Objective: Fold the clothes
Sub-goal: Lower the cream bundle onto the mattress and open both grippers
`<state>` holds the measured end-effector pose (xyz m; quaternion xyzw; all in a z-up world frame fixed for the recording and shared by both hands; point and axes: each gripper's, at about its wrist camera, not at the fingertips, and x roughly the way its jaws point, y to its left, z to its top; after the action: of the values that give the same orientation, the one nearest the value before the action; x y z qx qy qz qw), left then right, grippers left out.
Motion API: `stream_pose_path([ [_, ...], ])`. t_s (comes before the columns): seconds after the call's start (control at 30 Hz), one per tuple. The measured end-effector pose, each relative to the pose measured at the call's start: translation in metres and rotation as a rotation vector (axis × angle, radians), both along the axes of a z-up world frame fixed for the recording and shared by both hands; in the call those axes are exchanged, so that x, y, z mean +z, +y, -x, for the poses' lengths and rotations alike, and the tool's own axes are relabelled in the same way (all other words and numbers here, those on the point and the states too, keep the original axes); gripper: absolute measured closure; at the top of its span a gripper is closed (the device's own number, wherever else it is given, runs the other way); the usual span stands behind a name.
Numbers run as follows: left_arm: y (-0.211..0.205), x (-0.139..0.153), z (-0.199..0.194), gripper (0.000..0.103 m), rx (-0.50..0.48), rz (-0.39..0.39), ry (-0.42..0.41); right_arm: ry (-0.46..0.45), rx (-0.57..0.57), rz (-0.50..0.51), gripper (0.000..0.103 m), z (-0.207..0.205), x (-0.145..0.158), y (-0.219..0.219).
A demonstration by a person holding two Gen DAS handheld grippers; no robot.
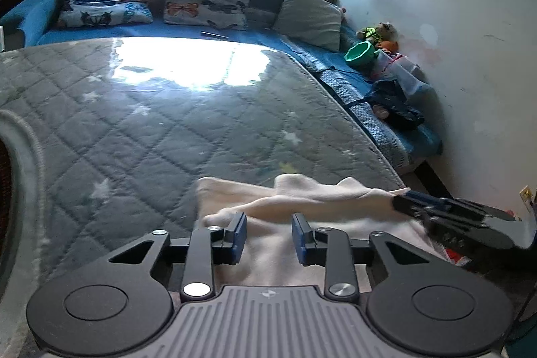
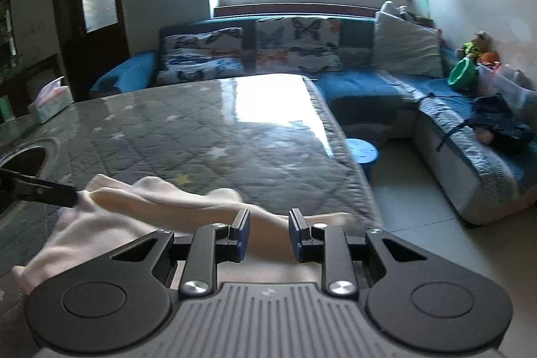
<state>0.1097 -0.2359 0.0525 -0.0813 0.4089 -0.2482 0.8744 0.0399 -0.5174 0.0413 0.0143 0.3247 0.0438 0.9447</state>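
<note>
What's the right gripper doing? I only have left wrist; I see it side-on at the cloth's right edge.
Observer: The right gripper has its jaws apart. The cream garment runs beneath them and is not pinched, as far as I can tell.
Operator: Anything on the floor to the right of the table?
Observer: A blue stool stands on the floor, close by the edge of the table.
Operator: And the table's far left corner?
Observer: A tissue box sits there, well away from the garment.
</note>
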Motion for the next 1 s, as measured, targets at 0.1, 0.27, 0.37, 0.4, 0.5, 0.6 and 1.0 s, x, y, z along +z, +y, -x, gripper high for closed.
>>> stream_pose_path([
  [0.1,-0.01,-0.003,-0.008,0.078,-0.016,-0.005,-0.001,0.005,0.014,0.002,0.079,-0.007,-0.004,0.009],
  [0.27,-0.023,-0.01,-0.016,0.08,-0.031,-0.026,0.0,0.024,0.013,0.006,0.079,-0.019,-0.012,0.016],
  [0.37,-0.027,-0.017,-0.021,0.08,-0.035,-0.042,0.011,0.034,0.011,0.01,0.079,-0.022,-0.017,0.017],
  [0.4,-0.028,-0.019,-0.022,0.08,-0.036,-0.048,0.015,0.034,0.012,0.009,0.079,-0.022,-0.017,0.017],
  [0.5,-0.031,-0.025,-0.023,0.08,-0.036,-0.063,0.022,0.037,0.014,0.01,0.079,-0.022,-0.018,0.017],
  [0.6,-0.032,-0.026,-0.021,0.08,-0.038,-0.072,0.011,0.028,0.023,0.012,0.078,-0.016,-0.013,0.018],
  [1.0,-0.036,-0.025,-0.018,0.08,-0.03,-0.091,-0.001,0.009,0.108,0.022,0.069,0.036,0.005,0.037],
])
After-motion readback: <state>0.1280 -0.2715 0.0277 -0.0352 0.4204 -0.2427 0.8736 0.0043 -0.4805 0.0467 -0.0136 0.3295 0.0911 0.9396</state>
